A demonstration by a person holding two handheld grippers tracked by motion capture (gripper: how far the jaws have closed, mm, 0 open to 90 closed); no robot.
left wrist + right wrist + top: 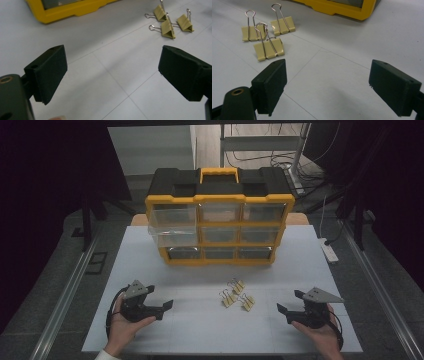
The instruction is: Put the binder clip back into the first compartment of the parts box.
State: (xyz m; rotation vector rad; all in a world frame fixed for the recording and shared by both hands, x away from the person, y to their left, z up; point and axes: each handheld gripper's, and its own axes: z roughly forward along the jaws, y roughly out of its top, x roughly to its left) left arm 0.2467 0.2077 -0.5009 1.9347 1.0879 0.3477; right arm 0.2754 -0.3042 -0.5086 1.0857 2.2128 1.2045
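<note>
Both sets of black jaws stand wide apart with nothing between them – left gripper (162, 310) at lower left of the high view, right gripper (284, 311) at lower right, each held low over the white tabletop (200, 330) in a hand. The likely things to pick are three small yellow binder clips with wire handles (235, 295), lying in a loose cluster at lower centre of the high view, between the two grippers and apart from both; they show upper right in the left gripper view (172, 22) and upper left in the right gripper view (265, 35). Behind them, centre frame, stands a yellow-and-black plastic drawer organiser with clear drawers (220, 220), its upper left drawer (172, 222) pulled out a little – probably where clips go. To do the pick well, my judgement: take one clip only, the outermost, jaws closing across the folded yellow body rather than the thin wire loops, which would slip. Come in low and square so neighbours aren't nudged.
</note>
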